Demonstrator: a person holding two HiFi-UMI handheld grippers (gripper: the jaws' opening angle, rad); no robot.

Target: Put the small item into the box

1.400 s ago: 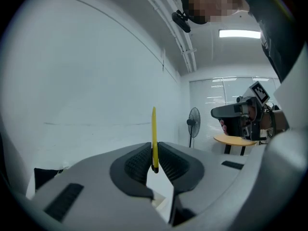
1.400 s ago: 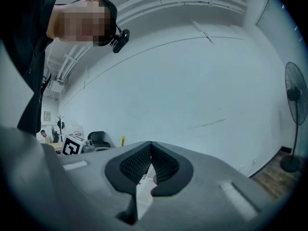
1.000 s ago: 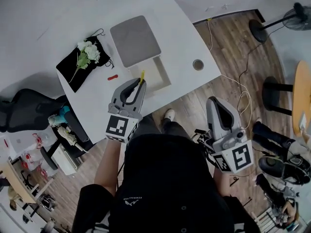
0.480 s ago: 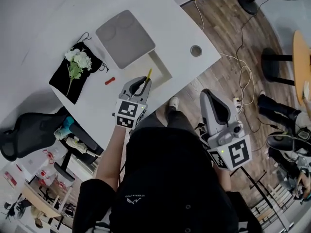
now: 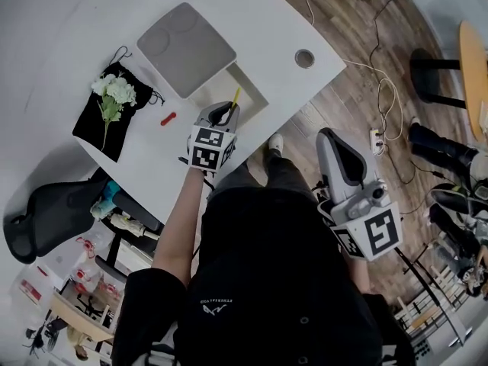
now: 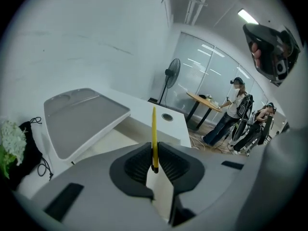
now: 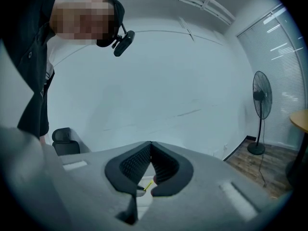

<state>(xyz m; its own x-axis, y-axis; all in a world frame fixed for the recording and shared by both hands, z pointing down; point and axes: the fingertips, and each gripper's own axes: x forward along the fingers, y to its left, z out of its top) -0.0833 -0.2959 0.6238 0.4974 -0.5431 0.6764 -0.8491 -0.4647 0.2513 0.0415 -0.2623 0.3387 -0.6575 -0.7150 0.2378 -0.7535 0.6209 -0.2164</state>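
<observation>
Left gripper [image 6: 154, 150] has its jaws nearly closed, pinching the yellow stick [image 6: 154, 131] and pointing it over the open box [image 5: 258, 100]. Right gripper [image 7: 150, 150] is fully closed on nothing, well off to the box's right.

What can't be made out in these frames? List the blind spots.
- Box interior: head view, the left gripper and the lid cover most of it; left gripper view, the gripper's body hides the floor.
- Red item: head view, too small to identify.
- Yellow stick: left gripper view, lower end buried between the pads.
- Flowers: left gripper view, cut off by the left edge.
</observation>
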